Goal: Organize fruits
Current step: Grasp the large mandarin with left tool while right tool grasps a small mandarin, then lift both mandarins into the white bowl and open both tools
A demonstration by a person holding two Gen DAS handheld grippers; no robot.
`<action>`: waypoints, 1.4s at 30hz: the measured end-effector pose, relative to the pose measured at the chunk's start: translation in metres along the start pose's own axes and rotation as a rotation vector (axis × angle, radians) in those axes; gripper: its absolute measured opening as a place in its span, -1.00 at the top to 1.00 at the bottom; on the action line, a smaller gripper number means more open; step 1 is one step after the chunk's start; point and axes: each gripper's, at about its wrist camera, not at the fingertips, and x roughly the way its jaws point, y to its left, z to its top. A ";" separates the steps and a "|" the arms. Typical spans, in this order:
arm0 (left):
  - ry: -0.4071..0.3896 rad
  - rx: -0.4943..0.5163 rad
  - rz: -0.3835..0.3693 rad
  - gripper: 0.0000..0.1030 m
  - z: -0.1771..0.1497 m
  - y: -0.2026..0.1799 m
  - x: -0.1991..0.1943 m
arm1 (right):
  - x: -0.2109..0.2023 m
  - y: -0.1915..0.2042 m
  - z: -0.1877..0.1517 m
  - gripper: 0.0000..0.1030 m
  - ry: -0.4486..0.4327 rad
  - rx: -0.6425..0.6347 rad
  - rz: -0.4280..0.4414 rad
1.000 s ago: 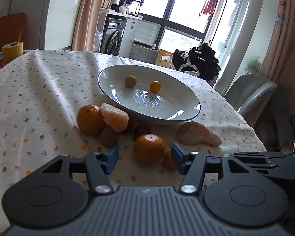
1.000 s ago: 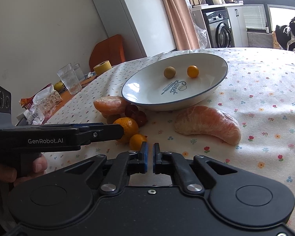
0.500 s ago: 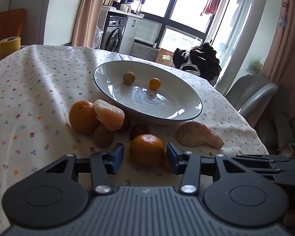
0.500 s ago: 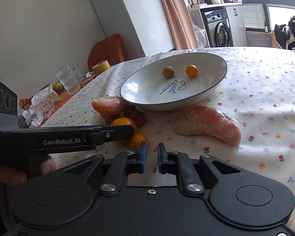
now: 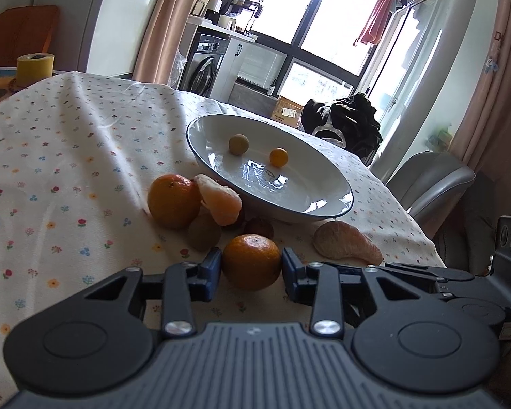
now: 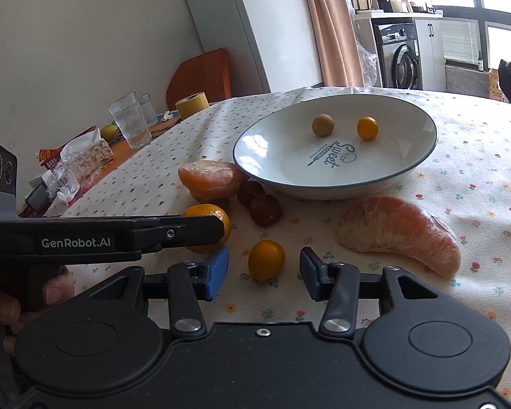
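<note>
I count two small fruits in the white bowl (image 6: 334, 177), a tan one (image 6: 322, 124) and an orange one (image 6: 367, 128); the rest lies on the flowered tablecloth (image 5: 68, 156) just below it, so most of the sorting is left. My left gripper (image 5: 251, 269) has its jaws spread around a mandarin (image 5: 251, 261), pads close beside it, not clearly pinching. My right gripper (image 6: 260, 272) is spread around a kumquat (image 6: 266, 260) at lower centre. A peeled segment (image 6: 398, 235) lies at right. Glasses (image 6: 130, 124) and yellow tape (image 6: 191, 104) sit upper left; a washing machine (image 6: 397, 61) stands by the window.
</note>
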 end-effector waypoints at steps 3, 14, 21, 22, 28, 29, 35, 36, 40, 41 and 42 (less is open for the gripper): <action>-0.010 -0.010 0.001 0.30 0.000 0.005 -0.004 | 0.005 0.003 0.003 0.08 0.005 -0.011 -0.016; -0.055 -0.047 0.010 0.30 0.000 0.017 -0.027 | 0.000 0.013 0.010 0.58 0.003 -0.036 -0.058; -0.100 -0.014 0.001 0.30 0.005 0.005 -0.043 | -0.019 0.019 0.018 0.58 -0.043 -0.041 -0.059; -0.103 -0.012 -0.002 0.30 0.006 0.003 -0.044 | -0.022 0.019 0.020 0.58 -0.051 -0.042 -0.060; -0.134 0.009 0.007 0.30 0.014 -0.006 -0.051 | -0.036 0.020 0.033 0.58 -0.098 -0.050 -0.050; -0.140 0.007 0.013 0.30 0.016 -0.006 -0.052 | -0.037 0.020 0.035 0.58 -0.104 -0.056 -0.051; -0.145 -0.002 0.058 0.30 0.022 -0.004 -0.049 | -0.040 0.020 0.046 0.58 -0.139 -0.071 -0.043; -0.148 -0.001 0.064 0.30 0.025 -0.003 -0.049 | -0.040 0.019 0.049 0.58 -0.144 -0.073 -0.041; -0.167 0.010 0.079 0.30 0.035 -0.004 -0.051 | -0.039 0.016 0.055 0.58 -0.156 -0.076 -0.039; -0.171 0.015 0.082 0.30 0.037 -0.004 -0.052 | -0.039 0.015 0.057 0.58 -0.161 -0.078 -0.038; -0.173 0.021 0.084 0.30 0.040 -0.005 -0.051 | -0.040 0.014 0.058 0.58 -0.166 -0.079 -0.037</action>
